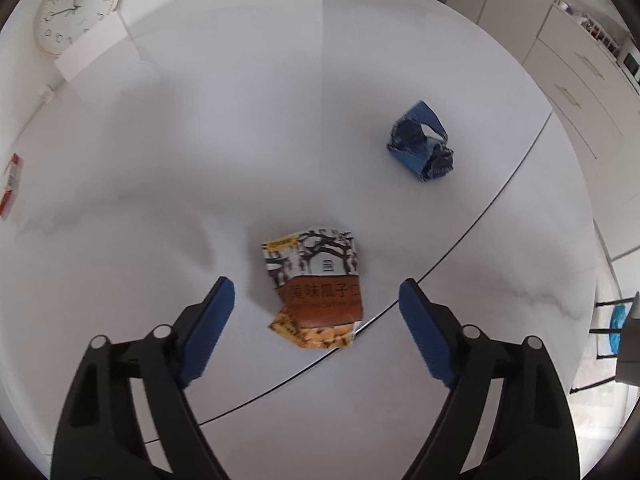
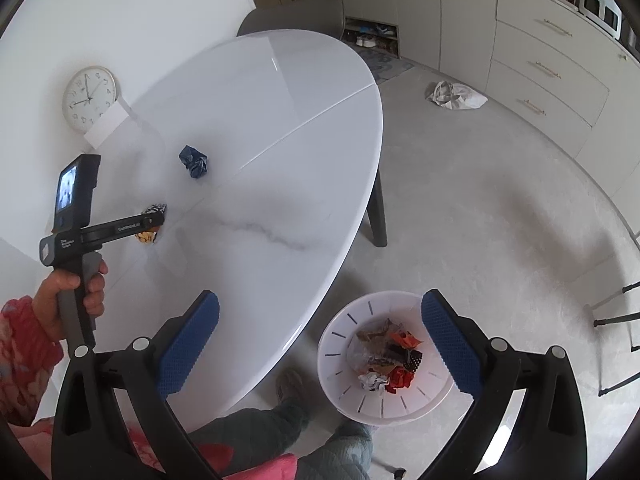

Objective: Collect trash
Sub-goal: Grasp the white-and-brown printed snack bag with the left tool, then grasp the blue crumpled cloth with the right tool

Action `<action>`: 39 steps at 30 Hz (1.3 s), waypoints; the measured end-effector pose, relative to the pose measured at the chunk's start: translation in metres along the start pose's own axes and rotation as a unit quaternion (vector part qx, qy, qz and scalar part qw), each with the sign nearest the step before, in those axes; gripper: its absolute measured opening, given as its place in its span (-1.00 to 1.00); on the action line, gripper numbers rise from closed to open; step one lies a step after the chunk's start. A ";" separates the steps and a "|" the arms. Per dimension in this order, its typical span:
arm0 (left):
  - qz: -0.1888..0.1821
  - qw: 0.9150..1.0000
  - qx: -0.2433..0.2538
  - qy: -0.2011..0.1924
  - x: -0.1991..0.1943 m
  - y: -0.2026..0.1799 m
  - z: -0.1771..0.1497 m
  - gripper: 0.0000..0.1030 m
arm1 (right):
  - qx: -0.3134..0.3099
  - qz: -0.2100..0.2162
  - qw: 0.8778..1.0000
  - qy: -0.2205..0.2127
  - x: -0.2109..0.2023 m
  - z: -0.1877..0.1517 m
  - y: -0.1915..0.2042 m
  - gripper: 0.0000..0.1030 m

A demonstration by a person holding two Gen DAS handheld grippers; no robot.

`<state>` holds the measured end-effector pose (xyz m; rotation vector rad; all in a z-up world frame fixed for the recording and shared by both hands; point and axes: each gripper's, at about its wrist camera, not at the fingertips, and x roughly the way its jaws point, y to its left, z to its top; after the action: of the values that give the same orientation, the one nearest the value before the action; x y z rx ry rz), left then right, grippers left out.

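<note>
A creased, glossy snack packet (image 1: 316, 288) lies flat on the smooth white marble-veined table (image 1: 160, 184), between the wide-spread ridged blue pads of the left gripper (image 1: 316, 292). Further off sits a crumpled blue wrapper (image 1: 420, 144). The right gripper (image 2: 320, 320), jaws wide, hangs over a slotted white plastic bin (image 2: 360, 396) of what looks like crushed wrappers

bright soft daylight, glare streak on glossy table (image 2: 276, 64), faint shadows, fisheye bending, dark vignetted corners

snack wrapper (image 2: 151, 224): partly hidden behind left tool (image 2: 154, 222) | red-white packet (image 1: 11, 184): cut by frame edge
</note>
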<state>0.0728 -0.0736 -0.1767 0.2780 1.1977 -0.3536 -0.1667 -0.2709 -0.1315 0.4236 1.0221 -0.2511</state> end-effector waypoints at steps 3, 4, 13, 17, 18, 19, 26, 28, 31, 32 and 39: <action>-0.006 1.000 0.010 0.006 0.007 -0.006 0.000 0.41 | 0.005 -0.003 1.000 0.002 0.000 0.001 0.000 0.95; -0.006 1.000 0.010 0.007 0.008 -0.006 0.000 0.35 | 0.005 -0.003 1.000 0.001 0.000 0.001 0.001 0.95; -0.008 1.000 0.006 0.001 0.008 -0.003 0.007 -0.05 | 0.006 -0.004 1.000 0.004 0.001 0.001 0.002 0.95; -0.011 1.000 0.011 0.003 0.008 -0.002 0.005 -0.26 | 0.005 -0.004 1.000 0.004 0.001 0.001 0.001 0.95; -0.011 1.000 0.012 0.004 0.008 -0.002 0.006 -0.29 | 0.003 -0.004 1.000 0.004 0.002 0.002 0.001 0.95; -0.011 1.000 0.013 0.005 0.008 -0.002 0.006 -0.31 | 0.002 -0.004 1.000 0.004 0.002 0.001 0.001 0.95; -0.021 1.000 0.005 0.005 0.005 0.002 0.007 -0.39 | -0.013 -0.004 1.000 0.005 0.006 0.004 0.008 0.95; -0.022 1.000 0.003 0.001 0.001 0.003 0.008 -0.39 | -0.024 -0.002 1.000 0.005 0.010 0.009 0.015 0.95; -0.027 1.000 -0.001 -0.008 -0.009 0.008 0.009 -0.39 | -0.043 0.008 0.999 0.005 0.021 0.022 0.031 0.95; -0.029 1.000 -0.003 -0.010 -0.013 0.010 0.010 -0.39 | -0.054 0.013 0.998 0.005 0.025 0.028 0.037 0.95; -0.031 0.999 -0.006 -0.028 -0.032 0.029 0.021 -0.39 | -0.132 0.045 0.990 0.016 0.086 0.085 0.108 0.95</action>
<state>0.0922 -0.0517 -0.1383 0.2199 1.1550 -0.4049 -0.0152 -0.2138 -0.1432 0.2336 1.0485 -0.0274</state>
